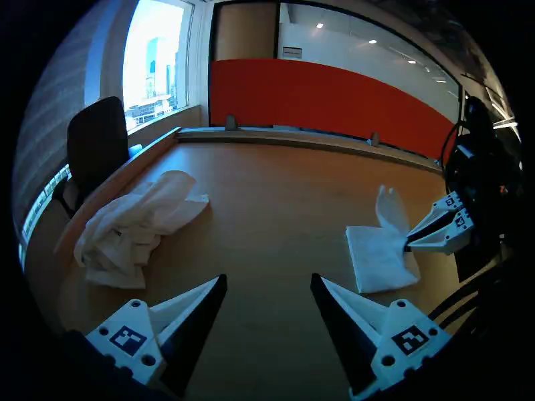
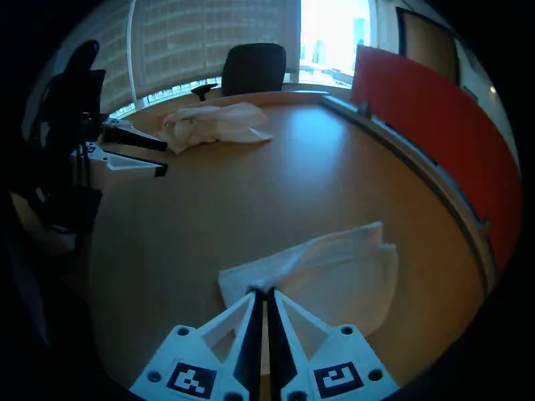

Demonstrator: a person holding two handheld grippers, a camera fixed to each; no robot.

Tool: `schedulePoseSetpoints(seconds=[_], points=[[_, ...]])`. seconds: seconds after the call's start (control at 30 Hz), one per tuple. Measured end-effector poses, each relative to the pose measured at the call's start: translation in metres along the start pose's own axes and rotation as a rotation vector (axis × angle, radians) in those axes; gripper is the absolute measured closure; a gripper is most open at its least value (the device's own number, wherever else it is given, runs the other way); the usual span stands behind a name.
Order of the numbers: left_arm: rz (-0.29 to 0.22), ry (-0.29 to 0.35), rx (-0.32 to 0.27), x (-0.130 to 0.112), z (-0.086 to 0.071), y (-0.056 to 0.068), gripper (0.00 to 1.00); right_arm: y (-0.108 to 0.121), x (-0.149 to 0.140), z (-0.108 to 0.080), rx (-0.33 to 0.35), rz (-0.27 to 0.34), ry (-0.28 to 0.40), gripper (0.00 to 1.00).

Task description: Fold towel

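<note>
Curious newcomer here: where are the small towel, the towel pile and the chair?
Small towel (image 2: 328, 274): right gripper view, its middle.
Towel pile (image 1: 130, 230): left gripper view, its middle.
Chair (image 2: 253, 67): right gripper view, backrest.

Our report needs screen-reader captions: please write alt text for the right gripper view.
The right gripper pinches the near edge of a white towel on a wooden table. Beyond lie a crumpled pile and the open left gripper.
</note>
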State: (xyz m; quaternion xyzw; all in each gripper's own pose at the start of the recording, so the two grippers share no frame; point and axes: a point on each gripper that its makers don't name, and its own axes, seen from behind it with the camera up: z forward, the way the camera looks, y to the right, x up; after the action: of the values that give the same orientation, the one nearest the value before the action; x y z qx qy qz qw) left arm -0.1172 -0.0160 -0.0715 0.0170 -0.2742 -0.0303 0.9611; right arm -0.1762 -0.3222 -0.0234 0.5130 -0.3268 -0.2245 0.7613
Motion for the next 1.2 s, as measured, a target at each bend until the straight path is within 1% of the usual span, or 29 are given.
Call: schedulePoseSetpoints(seconds=[0.1,0.2,0.4,0.57,0.63,0.73,0.77,0.87,0.9,0.97,1.2], points=[[-0.007,-0.002,0.002,-0.002,-0.002,-0.001,0.07,-0.007,-0.006,0.015,0.02,0.015,-0.021,0.94],[-0.01,-0.004,0.005,-0.004,-0.003,-0.004,0.07,-0.009,-0.01,0.022,0.026,0.027,-0.037,0.94],[-0.019,-0.007,0.009,-0.006,-0.003,-0.008,0.07,-0.009,-0.011,0.025,0.026,0.046,-0.042,0.94],[-0.018,-0.007,0.007,-0.006,-0.002,-0.009,0.07,-0.008,-0.01,0.023,0.022,0.043,-0.044,0.92],[-0.017,-0.007,0.007,-0.005,-0.002,-0.009,0.07,-0.008,-0.01,0.023,0.022,0.041,-0.045,0.87],[-0.016,-0.007,0.006,-0.005,-0.002,-0.009,0.07,-0.009,-0.011,0.021,0.024,0.04,-0.045,0.74],[-0.016,-0.007,0.006,-0.005,-0.002,-0.009,0.07,-0.009,-0.011,0.02,0.025,0.04,-0.044,0.68],[-0.018,-0.006,0.006,-0.005,-0.002,-0.009,0.07,-0.009,-0.011,0.018,0.024,0.04,-0.041,0.44],[-0.018,-0.006,0.006,-0.005,-0.002,-0.01,0.07,-0.009,-0.011,0.017,0.023,0.04,-0.04,0.38],[-0.018,-0.005,0.005,-0.004,-0.002,-0.009,0.07,-0.008,-0.012,0.015,0.022,0.042,-0.037,0.35],[-0.013,-0.004,0.004,-0.003,-0.002,-0.008,0.07,-0.006,-0.013,0.008,0.011,0.055,-0.028,0.31]])
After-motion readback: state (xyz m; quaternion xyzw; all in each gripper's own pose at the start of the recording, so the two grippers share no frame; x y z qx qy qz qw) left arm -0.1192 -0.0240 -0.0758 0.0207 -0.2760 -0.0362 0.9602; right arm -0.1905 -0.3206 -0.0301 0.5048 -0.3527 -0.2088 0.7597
